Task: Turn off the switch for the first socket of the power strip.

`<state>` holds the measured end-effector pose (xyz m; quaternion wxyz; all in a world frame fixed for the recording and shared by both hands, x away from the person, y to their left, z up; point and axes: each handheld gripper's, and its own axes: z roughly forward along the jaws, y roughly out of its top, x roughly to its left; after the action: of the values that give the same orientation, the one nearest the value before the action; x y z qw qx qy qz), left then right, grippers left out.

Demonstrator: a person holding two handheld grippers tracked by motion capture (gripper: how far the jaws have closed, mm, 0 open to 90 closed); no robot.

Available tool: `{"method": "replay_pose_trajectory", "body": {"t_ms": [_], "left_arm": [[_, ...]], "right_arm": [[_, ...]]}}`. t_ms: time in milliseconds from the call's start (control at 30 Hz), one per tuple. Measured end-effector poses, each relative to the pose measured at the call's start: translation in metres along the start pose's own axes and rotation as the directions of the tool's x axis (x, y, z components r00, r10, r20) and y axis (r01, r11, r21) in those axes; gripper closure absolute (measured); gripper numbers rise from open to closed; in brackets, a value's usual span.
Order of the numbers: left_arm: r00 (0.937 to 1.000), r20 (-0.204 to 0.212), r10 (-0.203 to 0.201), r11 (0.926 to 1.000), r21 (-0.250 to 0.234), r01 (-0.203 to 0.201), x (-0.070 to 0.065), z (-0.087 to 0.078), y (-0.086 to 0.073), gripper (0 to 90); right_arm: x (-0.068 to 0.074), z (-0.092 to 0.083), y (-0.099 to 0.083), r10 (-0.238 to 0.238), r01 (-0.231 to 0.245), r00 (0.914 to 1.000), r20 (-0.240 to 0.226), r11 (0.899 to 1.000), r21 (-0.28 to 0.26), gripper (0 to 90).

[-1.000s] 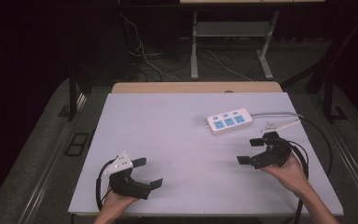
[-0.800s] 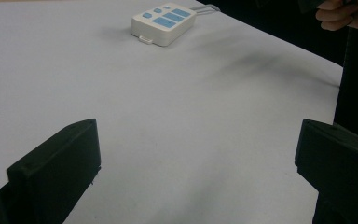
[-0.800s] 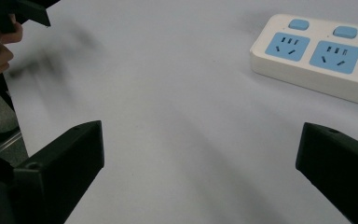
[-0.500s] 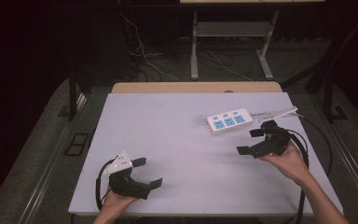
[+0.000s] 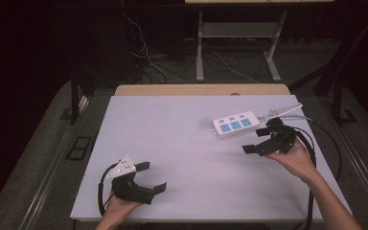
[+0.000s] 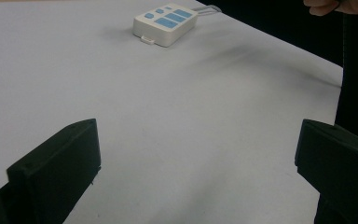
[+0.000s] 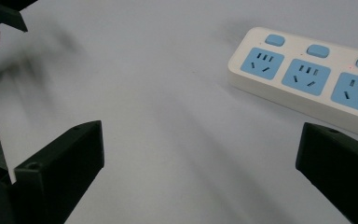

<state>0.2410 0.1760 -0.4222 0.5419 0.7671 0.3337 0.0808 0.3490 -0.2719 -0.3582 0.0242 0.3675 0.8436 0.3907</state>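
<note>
A white power strip with three blue sockets lies on the white table at the right rear, its cable running off to the right. My right gripper hovers just in front of it, open and empty. In the right gripper view the strip lies close ahead, to the right of the gap between the wide-apart jaws. My left gripper rests near the front left of the table, open with nothing in it. Its own view has the strip far off beyond the spread jaws.
A wooden board edge borders the table's back. Behind it on the dark floor are cables and metal stand legs. Black gripper cables loop along the table's right side. The other hand shows at top right of the left gripper view.
My right gripper has moved away from the front edge, towards the power strip. The left gripper has stayed where it was.
</note>
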Motion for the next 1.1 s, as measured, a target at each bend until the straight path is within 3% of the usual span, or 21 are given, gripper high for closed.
{"method": "replay_pose_trajectory", "body": {"t_ms": [1100], "left_arm": [[1.0000,0.005,0.002,0.9999,0.010,-0.002,0.001,0.001,0.000,0.0]], "right_arm": [[-0.034,0.009,0.051,0.013,-0.016,0.9989,0.046,0.998,0.059,0.7]]}}
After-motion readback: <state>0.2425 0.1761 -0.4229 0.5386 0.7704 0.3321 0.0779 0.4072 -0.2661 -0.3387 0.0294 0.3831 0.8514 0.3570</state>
